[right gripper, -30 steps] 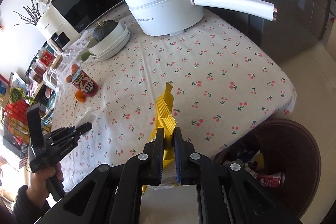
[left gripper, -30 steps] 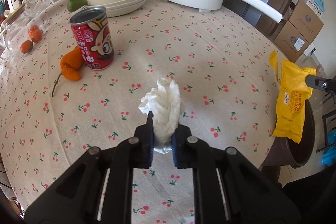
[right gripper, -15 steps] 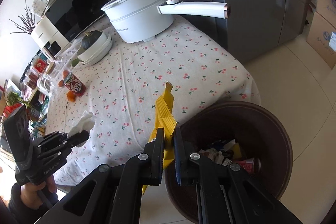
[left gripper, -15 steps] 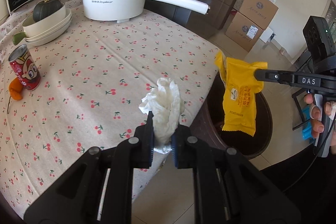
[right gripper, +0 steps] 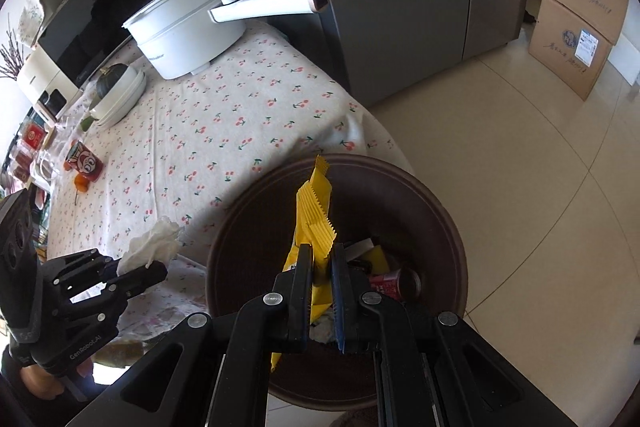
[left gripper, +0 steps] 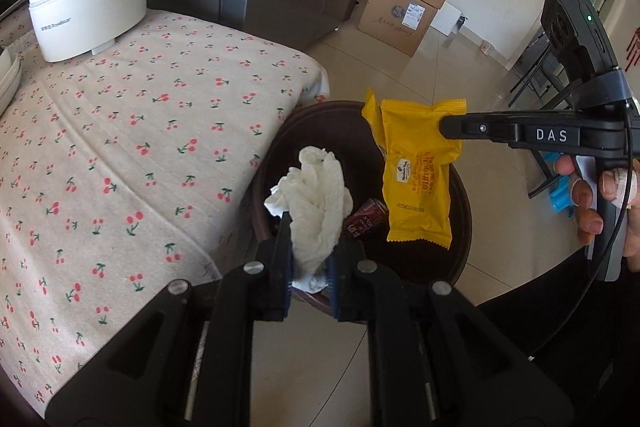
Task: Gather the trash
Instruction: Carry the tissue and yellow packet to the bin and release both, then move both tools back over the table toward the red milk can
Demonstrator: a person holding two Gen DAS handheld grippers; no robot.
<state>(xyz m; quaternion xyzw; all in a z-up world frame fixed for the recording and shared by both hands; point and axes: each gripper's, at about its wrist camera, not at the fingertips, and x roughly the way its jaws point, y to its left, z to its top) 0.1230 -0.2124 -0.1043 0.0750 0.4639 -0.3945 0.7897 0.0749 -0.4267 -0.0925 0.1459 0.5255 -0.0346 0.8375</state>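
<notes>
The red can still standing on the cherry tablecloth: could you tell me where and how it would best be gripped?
Grip the red can across its round side wall around mid-height, coming in level from the open tablecloth side. It stands upright, so the walls offer two opposed faces; an orange fruit sits close by its base and clutter crowds the far side.

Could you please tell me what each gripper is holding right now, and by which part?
The left gripper pinches the crumpled white tissue near its lower end; the right gripper clamps the yellow snack wrapper at its crimped end.
</notes>
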